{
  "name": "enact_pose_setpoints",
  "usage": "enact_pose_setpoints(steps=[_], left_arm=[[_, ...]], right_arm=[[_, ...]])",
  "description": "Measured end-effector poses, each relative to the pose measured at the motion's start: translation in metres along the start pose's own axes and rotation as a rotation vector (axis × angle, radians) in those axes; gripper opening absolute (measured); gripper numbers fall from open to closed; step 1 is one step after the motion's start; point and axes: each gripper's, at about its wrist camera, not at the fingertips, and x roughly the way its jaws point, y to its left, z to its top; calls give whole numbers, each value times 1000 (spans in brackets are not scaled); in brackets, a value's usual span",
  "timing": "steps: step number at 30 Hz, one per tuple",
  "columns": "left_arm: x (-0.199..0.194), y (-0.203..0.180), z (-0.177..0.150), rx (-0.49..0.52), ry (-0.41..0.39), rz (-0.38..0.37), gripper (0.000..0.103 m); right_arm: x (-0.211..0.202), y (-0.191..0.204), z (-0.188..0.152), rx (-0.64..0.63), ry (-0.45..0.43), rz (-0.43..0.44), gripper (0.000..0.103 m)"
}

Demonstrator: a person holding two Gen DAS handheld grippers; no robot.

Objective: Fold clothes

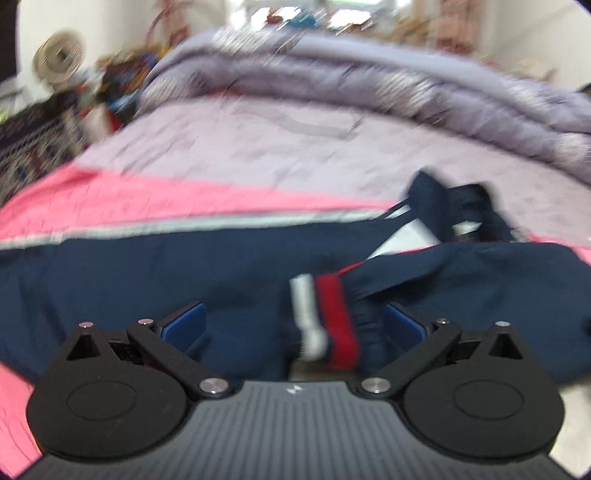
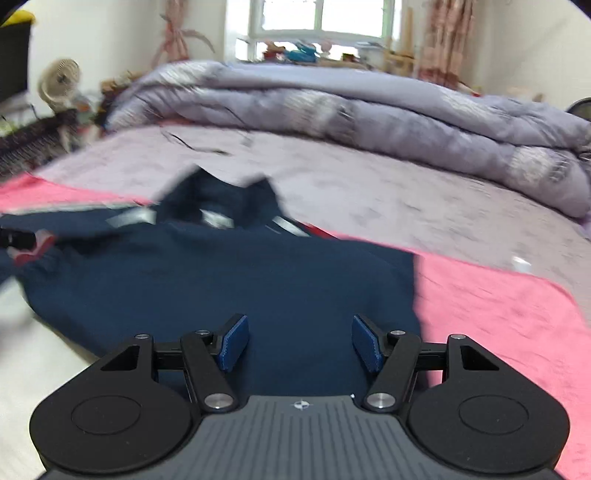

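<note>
A navy jacket (image 1: 129,277) lies spread across a pink blanket (image 1: 110,199) on a bed. Its sleeve ends in a red and white striped cuff (image 1: 332,317). My left gripper (image 1: 294,326) is open, and the cuff sits loose between the wide-apart blue pads (image 1: 184,326). In the right wrist view the jacket (image 2: 221,288) lies flat with its collar (image 2: 221,199) standing at the far side and the cuff (image 2: 33,247) at the left edge. My right gripper (image 2: 300,345) hangs open just over the jacket's near part, with only flat fabric under the pads (image 2: 234,343).
A bulky grey-lilac quilt (image 2: 369,110) is heaped along the back of the bed. The pink blanket (image 2: 498,314) reaches out to the right of the jacket. A small fan (image 2: 61,83) and clutter stand at the left; a window (image 2: 317,18) is at the back.
</note>
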Motion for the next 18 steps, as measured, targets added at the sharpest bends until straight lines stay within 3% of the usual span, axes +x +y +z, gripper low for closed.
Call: enact_pose_setpoints(steps=[3, 7, 12, 15, 18], left_arm=[[27, 10, -10, -71, 73, -9, 103], [26, 7, -24, -22, 2, 9, 103], [19, 16, -19, -55, 18, -21, 103], [19, 21, -18, -42, 3, 28, 103], [25, 27, -21, -68, -5, 12, 103]], right_arm=[[13, -13, -25, -66, 72, -123, 63], [16, -25, -37, 51, 60, -94, 66], [8, -21, -16, -5, 56, -134, 65], [-8, -11, 5, -7, -27, -64, 65], [-1, 6, 30, 12, -16, 47, 67]])
